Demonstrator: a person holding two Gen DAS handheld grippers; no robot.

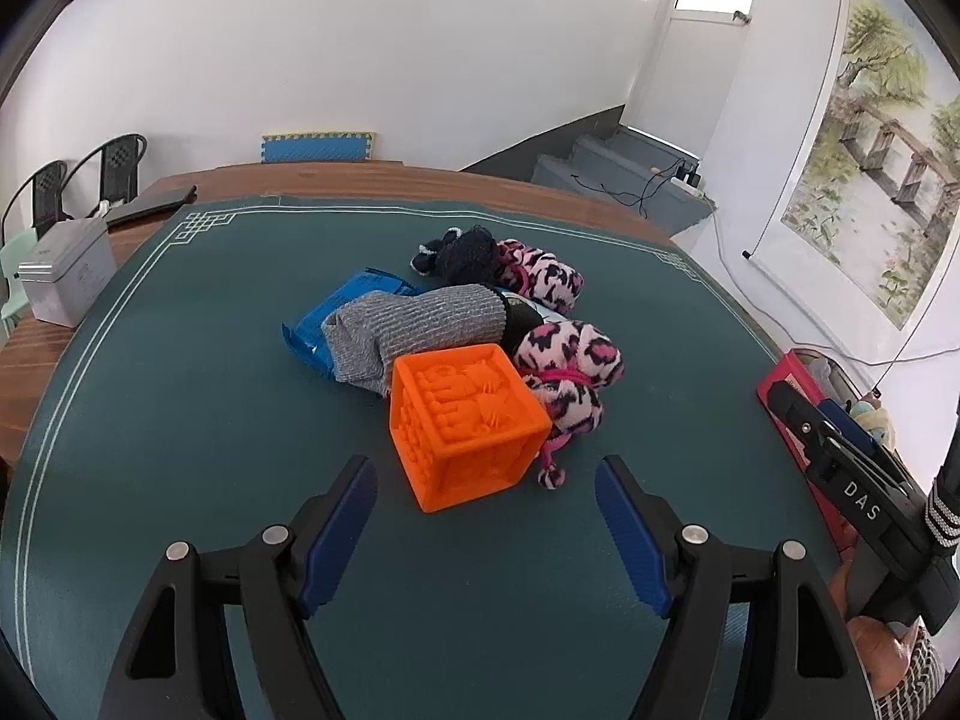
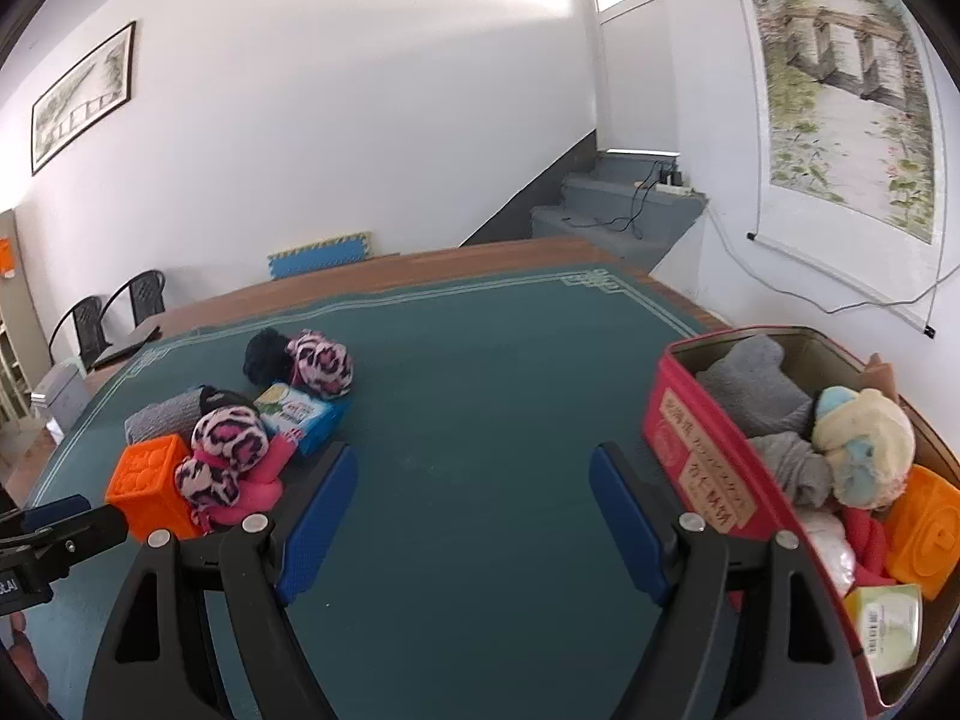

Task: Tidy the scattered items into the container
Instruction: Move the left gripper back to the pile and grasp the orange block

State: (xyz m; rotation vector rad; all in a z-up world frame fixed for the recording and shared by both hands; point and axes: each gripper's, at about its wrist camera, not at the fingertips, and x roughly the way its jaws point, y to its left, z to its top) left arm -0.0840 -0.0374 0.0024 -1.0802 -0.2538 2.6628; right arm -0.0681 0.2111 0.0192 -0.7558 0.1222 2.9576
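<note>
We see orange cube (image 1: 465, 426) fronting the sock pile (image 1: 420, 324) | red container (image 2: 696, 468) rightward, seemingly near the desk (image 1: 180, 420) edge | left hand-held gripper (image 1: 486, 534) and right hand-held gripper (image 2: 474, 522) both agape, empty.

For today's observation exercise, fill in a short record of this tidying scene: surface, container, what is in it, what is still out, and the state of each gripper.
surface: green mat on a wooden table
container: red box, open, at the mat's right edge
in the box: grey cloth, cream plush toy, orange block, small carton
still out: orange cube, grey sock, blue packet, pink spotted plush, dark plush
left gripper: open, empty, facing the cube
right gripper: open, empty
</note>
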